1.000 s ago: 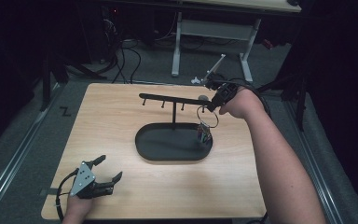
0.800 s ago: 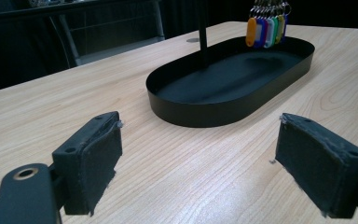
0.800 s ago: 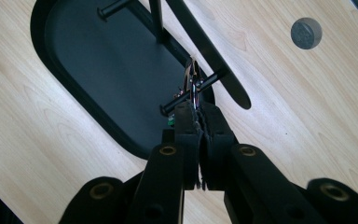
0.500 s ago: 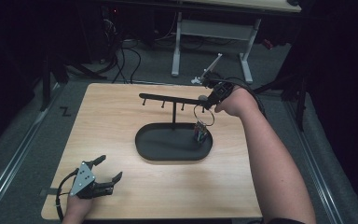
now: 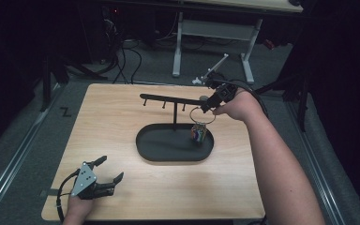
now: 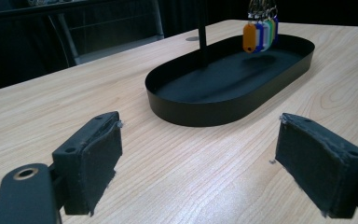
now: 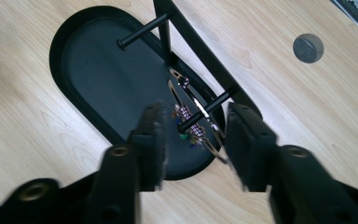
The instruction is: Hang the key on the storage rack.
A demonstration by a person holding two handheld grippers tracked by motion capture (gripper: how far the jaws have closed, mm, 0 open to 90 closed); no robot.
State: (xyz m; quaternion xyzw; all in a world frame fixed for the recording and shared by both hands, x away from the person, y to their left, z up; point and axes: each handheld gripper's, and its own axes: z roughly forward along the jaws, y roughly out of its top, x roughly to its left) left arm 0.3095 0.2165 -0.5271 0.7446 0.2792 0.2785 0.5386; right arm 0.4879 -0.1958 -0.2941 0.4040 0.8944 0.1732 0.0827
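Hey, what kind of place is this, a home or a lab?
Probably a lab or workshop: a bare wooden table, cables on the floor, a desk frame behind, dark surroundings.

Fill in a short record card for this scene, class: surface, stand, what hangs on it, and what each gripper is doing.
surface: wooden table
stand: black oval tray with a post and a peg bar
hanging item: key ring looped over a peg, coloured tags dangling above the tray
right gripper: jaws open, either side of the ring
left gripper: open, low over the table's near left corner
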